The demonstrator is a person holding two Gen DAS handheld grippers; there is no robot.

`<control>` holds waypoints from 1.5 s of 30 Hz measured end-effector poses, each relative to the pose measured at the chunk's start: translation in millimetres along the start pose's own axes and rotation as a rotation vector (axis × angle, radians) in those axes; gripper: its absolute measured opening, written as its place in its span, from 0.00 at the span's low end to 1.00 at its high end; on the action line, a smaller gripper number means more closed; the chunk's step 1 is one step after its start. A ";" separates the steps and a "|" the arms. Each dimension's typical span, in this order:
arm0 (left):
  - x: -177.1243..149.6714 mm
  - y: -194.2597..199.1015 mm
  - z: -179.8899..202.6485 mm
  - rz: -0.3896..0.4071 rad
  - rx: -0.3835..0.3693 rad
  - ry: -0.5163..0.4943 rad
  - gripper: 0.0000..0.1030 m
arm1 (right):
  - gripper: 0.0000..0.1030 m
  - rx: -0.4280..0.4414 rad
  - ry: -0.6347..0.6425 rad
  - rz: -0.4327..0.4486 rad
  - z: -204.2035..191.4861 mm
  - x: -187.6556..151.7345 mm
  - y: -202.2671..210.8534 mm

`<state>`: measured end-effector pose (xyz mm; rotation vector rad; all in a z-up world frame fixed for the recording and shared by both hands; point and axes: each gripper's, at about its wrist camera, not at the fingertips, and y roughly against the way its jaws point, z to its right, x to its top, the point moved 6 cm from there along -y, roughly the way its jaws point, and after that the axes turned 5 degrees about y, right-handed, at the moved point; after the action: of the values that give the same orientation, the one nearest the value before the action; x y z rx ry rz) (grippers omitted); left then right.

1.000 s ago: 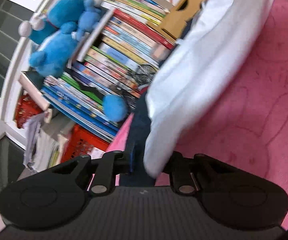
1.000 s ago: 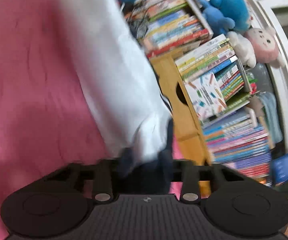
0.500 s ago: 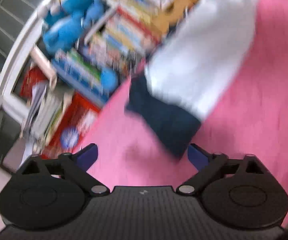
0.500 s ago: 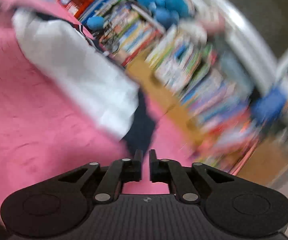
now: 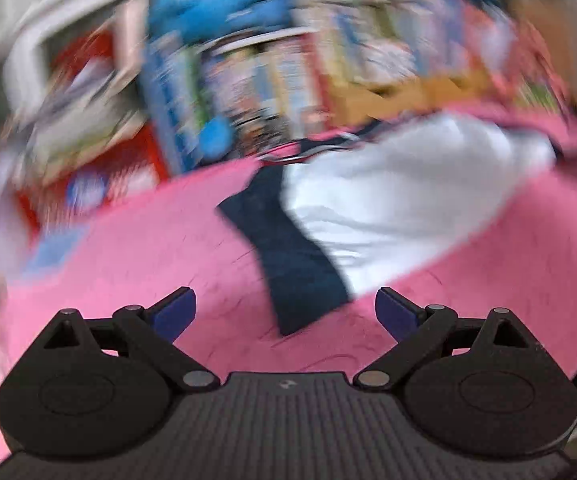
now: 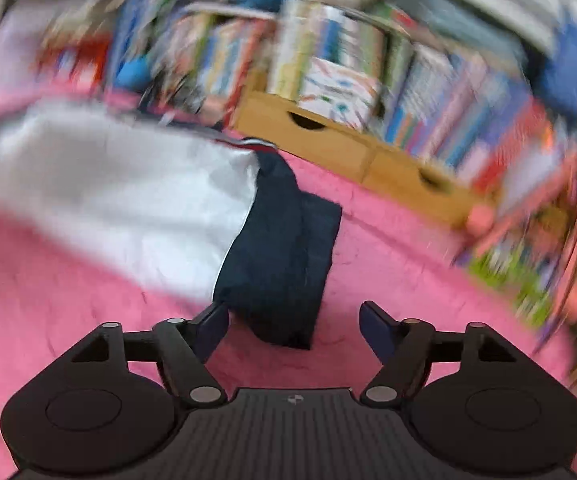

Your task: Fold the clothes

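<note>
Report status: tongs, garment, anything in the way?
Left tongs open, empty. Right tongs opening, navy sleeve between, not pinched. White-and-navy garment flat on pink blanket. Nothing in the way; views blurred.

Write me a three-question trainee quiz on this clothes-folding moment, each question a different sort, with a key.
1. True or false: the left gripper is clamped on the garment.
2. Multiple choice: the garment lies on a (A) pink cover, (B) wooden floor, (C) grey table.
3. Fill in: the sleeve nearest the right gripper is coloured ____.

Key: 1 false, its jaws stand wide and apart from the cloth. 2 A. 3 dark navy; the body is white.
</note>
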<state>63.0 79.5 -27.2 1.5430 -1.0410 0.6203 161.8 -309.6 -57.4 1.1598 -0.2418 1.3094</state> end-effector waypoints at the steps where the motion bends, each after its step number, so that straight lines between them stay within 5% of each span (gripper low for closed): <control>1: 1.7 -3.4 16.3 0.003 -0.022 -0.058 0.95 | 0.75 -0.021 0.089 0.003 -9.4 0.6 2.3; 5: 25.8 -25.6 75.0 0.039 -0.150 -0.174 0.95 | 0.82 0.035 0.267 0.054 -44.6 12.5 -3.2; 8: 43.1 -47.8 122.7 0.075 -0.214 -0.262 0.95 | 0.82 -0.029 0.351 0.100 -66.8 29.7 -21.3; 14: 61.9 -95.2 197.1 0.110 -0.184 -0.453 0.95 | 0.61 0.044 0.182 0.054 -62.9 53.0 -45.9; 17: 71.6 -119.0 209.6 0.124 -0.173 -0.458 0.81 | 0.61 0.045 0.144 0.051 -55.7 54.0 -41.5; 19: 77.6 -133.6 210.3 0.092 -0.169 -0.429 0.47 | 0.66 0.027 0.136 0.041 -52.0 51.0 -39.6; 22: 84.4 -139.1 205.3 0.085 -0.152 -0.381 0.34 | 0.79 -0.036 0.152 0.016 -45.3 38.4 -40.8; 27: 99.1 -127.4 190.2 0.126 -0.129 -0.315 0.30 | 0.78 -0.182 0.164 0.000 -24.5 16.1 -54.6; 30: 102.2 -116.9 191.5 0.135 -0.129 -0.325 0.22 | 0.20 -0.177 0.155 -0.017 -27.2 19.5 -62.6; 34: 95.9 -94.6 180.7 0.154 -0.150 -0.361 0.22 | 0.15 -0.246 0.179 0.016 -24.3 27.3 -46.4; 38: 75.9 -52.0 157.2 0.126 -0.242 -0.346 0.33 | 0.15 -0.387 0.261 0.126 -28.5 30.9 19.9; 41: 50.9 -38.6 135.6 0.051 -0.267 -0.306 0.43 | 0.18 -0.310 0.282 0.072 -47.9 7.4 50.7; 45: 19.6 -37.3 81.3 -0.055 -0.155 -0.190 0.50 | 0.46 -0.137 0.222 -0.107 -62.7 -43.8 52.4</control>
<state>92.7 -4.3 -49.1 1.5088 -1.1568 0.3509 75.9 -297.7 -90.3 0.8923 -0.1035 1.2946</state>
